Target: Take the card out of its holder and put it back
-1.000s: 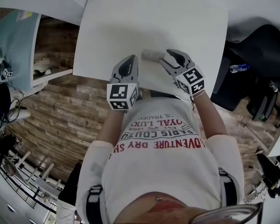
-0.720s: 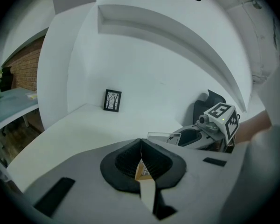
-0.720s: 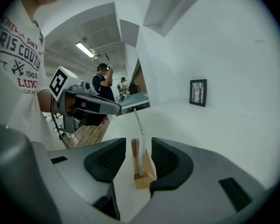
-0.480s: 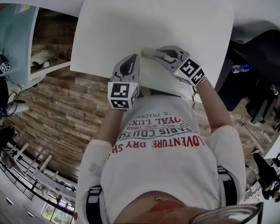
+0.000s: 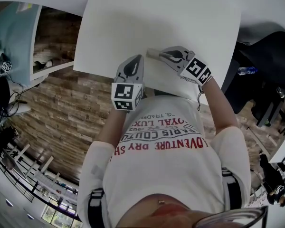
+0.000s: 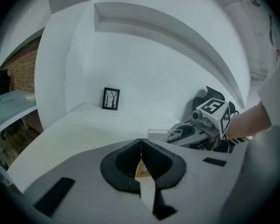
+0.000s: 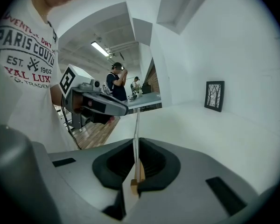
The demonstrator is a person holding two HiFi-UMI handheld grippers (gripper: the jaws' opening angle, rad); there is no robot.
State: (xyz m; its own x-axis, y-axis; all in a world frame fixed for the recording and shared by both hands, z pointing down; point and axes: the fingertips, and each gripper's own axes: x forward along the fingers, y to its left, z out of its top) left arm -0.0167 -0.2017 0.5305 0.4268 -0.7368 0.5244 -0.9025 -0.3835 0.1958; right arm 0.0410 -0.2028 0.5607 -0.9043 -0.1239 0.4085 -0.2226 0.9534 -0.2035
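Left tongs (image 6: pixel 141 143) pressed shut, empty, over the white worktop (image 5: pixel 171 18); the clear card holder (image 6: pixel 159 135), card (image 6: pixel 173 135) apparently inside, juts level leftward from the right tongs (image 7: pixel 136 143), whose jaws have just been closing onto its end.

Person wore a white short-sleeved T-shirt (image 5: pixel 161 175) with red and dark grey block lettering. Black bands (image 5: pixel 96 205) sat right by the shirt's sleeves. The left gripper (image 5: pixel 138 57) and right gripper (image 5: pixel 155 55) were grey shells with black ribbed pads (image 6: pixel 126 160), and each carried a black-and-white marker cube (image 5: pixel 127 95) on the end nearest the shirt.
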